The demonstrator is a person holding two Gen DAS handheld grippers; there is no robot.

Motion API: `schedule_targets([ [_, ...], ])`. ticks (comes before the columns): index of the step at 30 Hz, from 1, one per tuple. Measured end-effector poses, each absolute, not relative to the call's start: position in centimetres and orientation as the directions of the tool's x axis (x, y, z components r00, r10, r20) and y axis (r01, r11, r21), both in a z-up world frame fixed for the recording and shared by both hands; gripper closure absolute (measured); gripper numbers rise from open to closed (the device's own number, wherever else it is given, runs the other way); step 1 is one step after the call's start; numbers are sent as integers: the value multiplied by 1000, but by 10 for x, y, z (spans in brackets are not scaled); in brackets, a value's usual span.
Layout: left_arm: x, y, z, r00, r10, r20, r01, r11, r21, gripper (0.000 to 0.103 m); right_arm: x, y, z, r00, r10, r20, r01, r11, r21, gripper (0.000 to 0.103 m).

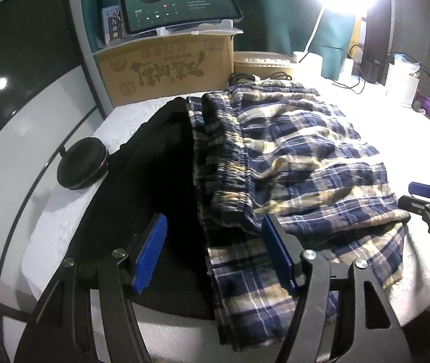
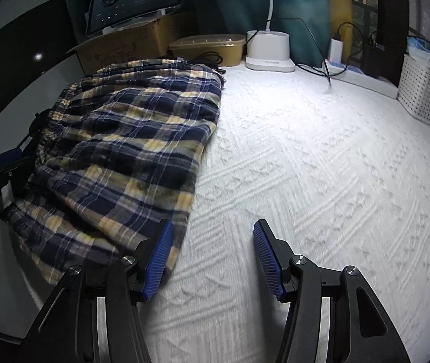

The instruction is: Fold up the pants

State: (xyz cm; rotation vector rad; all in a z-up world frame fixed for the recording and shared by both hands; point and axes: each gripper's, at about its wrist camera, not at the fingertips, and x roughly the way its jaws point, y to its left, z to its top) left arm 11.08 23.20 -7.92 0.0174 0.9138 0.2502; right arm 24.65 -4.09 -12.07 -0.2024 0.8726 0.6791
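Lying folded on the white textured desk cover, the navy-and-yellow plaid cotton pants occupy the left part of the desk, with the elastic waistband turned up across the top layer and a lower layer of the same cloth projecting toward the near edge. A black garment lies just beside them on the left, its edge touching or slightly under the plaid; which cannot be told. A round black zippered case sits near the desk's left edge.

The left tongs stand wide open and empty, hovering above the seam between the black garment and the plaid's near layer. The right tongs are likewise spread and hold nothing; their left pad overlaps the near right corner of the pants in view, though contact cannot be confirmed.

Judgement: at least one fold appears done, and the work stands between folds, with both tools free. The projecting lower layer suggests the bundle is uneven. The next move probably calls for closing each tool on a near corner or edge of the plaid only, avoiding the black garment, then carrying that edge over toward the cardboard box side.
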Motion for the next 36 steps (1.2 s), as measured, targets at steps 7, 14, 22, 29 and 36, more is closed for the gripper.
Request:
schedule_targets([
  [7,100,216,-84,572,202,-795,-177,977,121,37,231,-54,-117,458,463,-759,-618,780,102,45],
  [14,85,197,-84,581,175,-795,-157,982,101,37,215,-73,-110,475,458,-752,-610,787,93,45],
  [22,75,174,-74,614,136,-778,-115,990,83,37,198,-101,-101,510,447,-734,-581,809,89,45],
  [29,68,143,-71,628,84,-774,-68,996,53,37,181,-134,-93,547,425,-721,-542,836,81,45],
  [36,65,109,-62,644,15,-765,-13,1000,8,37,168,-162,-82,586,406,-702,-504,860,77,45],
])
